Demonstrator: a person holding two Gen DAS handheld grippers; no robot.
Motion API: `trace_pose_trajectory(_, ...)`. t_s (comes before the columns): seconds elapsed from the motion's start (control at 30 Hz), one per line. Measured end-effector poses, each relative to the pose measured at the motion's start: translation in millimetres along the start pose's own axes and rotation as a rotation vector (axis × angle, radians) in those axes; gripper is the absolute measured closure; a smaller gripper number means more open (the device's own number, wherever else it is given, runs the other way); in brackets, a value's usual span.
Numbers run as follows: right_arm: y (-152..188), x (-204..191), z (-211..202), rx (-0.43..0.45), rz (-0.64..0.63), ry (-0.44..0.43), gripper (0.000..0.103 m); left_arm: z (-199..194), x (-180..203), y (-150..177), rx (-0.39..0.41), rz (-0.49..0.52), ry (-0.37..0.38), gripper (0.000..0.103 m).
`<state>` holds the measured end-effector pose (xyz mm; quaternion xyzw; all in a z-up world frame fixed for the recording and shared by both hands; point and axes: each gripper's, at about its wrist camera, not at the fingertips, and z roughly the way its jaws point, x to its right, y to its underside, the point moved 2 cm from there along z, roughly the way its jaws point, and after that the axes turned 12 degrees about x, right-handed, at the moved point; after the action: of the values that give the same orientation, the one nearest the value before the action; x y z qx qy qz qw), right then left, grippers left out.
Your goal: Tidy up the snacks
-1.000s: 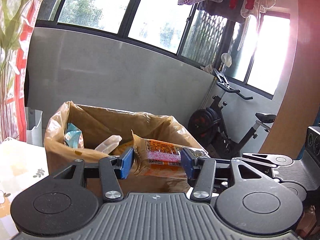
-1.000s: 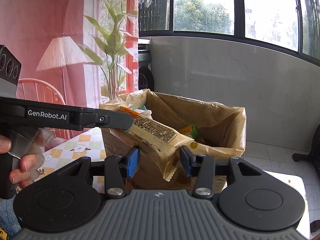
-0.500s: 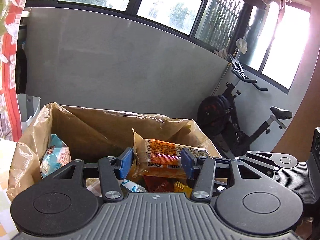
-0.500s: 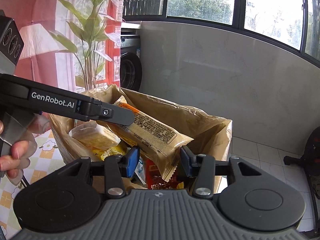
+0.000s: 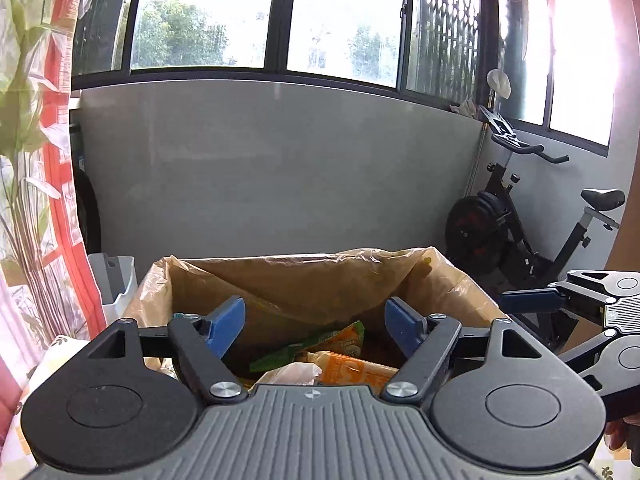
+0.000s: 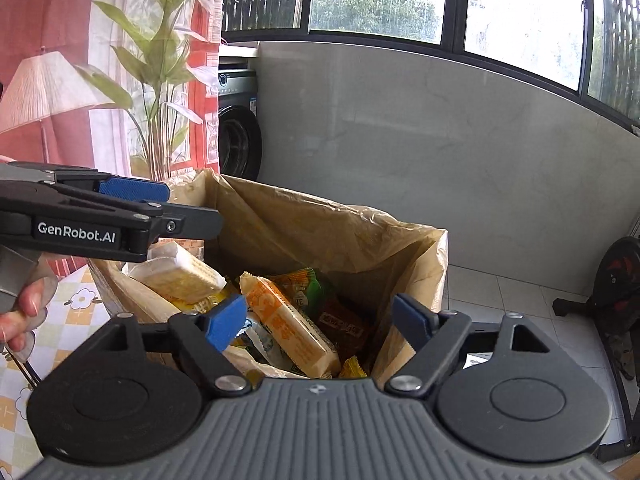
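1. Both claws are wide open and hold nothing. The left claw and the right claw hang over the box.
2. The snacks lie in the box, which has a brown bag lining it. An orange pack lies on top, beside a pale cracker pack.
3. It looks like the drop step is done for this pack. Next, I think the claws should lift away and go look for another snack.
4. The left claw's side says "GenRobot.AI". The words on the packs are too small to read.
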<state>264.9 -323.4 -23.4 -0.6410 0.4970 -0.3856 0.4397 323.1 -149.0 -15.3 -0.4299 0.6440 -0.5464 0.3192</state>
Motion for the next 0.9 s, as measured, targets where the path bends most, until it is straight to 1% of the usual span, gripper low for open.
trace_pose_trajectory(0.03,-1.2,-0.6,-3.5,0.004,0.004,0.007,0.015,-6.3,-2.2,-3.0,0.018,-0.009,-0.009,0.021)
trace_pose_trajectory(0.1,-2.7,-1.9,-12.0,0.012,0.014,0.017,0.012,-17.5,-6.1,-3.6,0.039,-0.012,0.001,0.018)
trace_pose_trajectory(0.23,-3.8,-4.0,-27.3,0.038,0.066,0.044,0.006,-35.3,-1.0,-5.9,0.054,0.027,0.010,0.018)
trace_pose_trajectory(0.33,-4.0,-6.7,-39.2,0.063,0.113,0.068,0.003,-52.9,1.8,-6.7,0.067,0.041,0.015,0.015)
trace_pose_trajectory(0.47,-2.4,-11.5,-57.3,0.083,0.175,0.099,0.003,-74.1,1.7,-8.4,0.080,0.025,0.009,0.014)
trace_pose_trajectory(0.53,-1.2,-14.5,-65.6,0.082,0.185,0.110,0.003,-86.5,0.3,-10.2,0.078,0.006,0.001,0.013)
trace_pose_trajectory(0.6,-0.7,-18.9,-75.3,0.090,0.182,0.116,0.003,-96.9,-1.2,-11.7,0.074,-0.004,-0.012,0.013)
trace_pose_trajectory(0.7,-3.0,-25.4,-90.0,0.111,0.191,0.115,0.003,-113.8,-3.6,-14.1,0.078,-0.004,-0.054,0.012)
trace_pose_trajectory(0.8,-6.7,-32.1,-104.9,0.128,0.209,0.110,0.003,-131.6,-5.4,-16.6,0.093,0.004,-0.110,0.011)
trace_pose_trajectory(0.9,-9.4,-42.8,-118.7,0.143,0.200,0.110,0.003,-150.5,-7.7,-18.5,0.114,0.003,-0.133,0.010)
